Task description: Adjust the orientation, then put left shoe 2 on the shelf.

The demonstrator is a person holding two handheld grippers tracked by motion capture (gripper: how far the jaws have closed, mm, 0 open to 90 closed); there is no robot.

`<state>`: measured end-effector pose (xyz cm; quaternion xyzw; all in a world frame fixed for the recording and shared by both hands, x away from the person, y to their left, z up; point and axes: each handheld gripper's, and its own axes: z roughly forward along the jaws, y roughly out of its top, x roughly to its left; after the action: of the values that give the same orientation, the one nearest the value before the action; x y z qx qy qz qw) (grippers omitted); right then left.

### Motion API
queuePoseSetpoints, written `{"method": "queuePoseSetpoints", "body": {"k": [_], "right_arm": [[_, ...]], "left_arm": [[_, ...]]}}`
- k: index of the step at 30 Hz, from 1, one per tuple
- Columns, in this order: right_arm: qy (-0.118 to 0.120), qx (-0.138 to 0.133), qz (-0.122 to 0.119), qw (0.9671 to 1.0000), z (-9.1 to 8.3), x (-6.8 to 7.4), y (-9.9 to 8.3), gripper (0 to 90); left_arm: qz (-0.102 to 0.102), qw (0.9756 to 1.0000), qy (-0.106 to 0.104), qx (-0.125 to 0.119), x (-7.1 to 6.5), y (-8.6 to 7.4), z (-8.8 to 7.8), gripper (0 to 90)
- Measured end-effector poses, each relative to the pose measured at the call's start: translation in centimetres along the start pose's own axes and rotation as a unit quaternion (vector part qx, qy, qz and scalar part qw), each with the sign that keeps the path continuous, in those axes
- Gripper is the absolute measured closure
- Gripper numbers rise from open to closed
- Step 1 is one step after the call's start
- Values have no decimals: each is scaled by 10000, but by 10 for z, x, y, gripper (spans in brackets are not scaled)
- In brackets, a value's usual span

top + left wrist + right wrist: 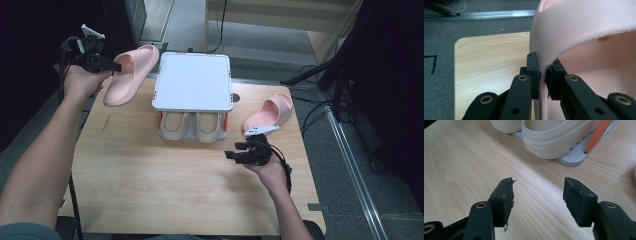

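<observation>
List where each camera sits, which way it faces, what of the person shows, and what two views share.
High view: above the person's side, looking forward and down at the table; both forearms, left gripper, right gripper.
Left gripper view: on the left gripper, along jaws shut on the pink slipper.
Right gripper view: on the right gripper, open jaws facing beige slippers on the rack.
Shared: the high view shows the pink slipper too.

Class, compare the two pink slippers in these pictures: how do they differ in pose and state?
The pink slipper in the left gripper is lifted and tilted, clamped at its strap; the pink slipper on the table lies flat by the right edge, untouched. The held one hangs left of the white shoe rack; the other lies to its right. Both share one colour and shape.
</observation>
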<state>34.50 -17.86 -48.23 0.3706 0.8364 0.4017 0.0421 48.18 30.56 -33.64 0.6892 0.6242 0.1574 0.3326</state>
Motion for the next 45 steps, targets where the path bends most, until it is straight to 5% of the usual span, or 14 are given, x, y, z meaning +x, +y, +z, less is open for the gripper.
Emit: {"method": "queuePoseSetpoints", "body": {"k": [5,20,34,41,45], "right_arm": [[40,17,-25,10000,2,0,1,419],[46,-13,-7,10000,-2,-2,1,418],[50,-12,-47,10000,-2,-2,2,417],[50,12,-56,10000,-1,-2,2,416],[48,32,-54,10000,-1,-1,2,416]], "left_arm": [[195,9998,-6,59,-14,11,1,821],[344,9992,-141,136,-56,34,21,813],[552,9979,-192,278,-90,37,50,802],[713,9971,-64,256,-101,37,52,786],[772,9964,-171,318,-105,35,51,724]]}}
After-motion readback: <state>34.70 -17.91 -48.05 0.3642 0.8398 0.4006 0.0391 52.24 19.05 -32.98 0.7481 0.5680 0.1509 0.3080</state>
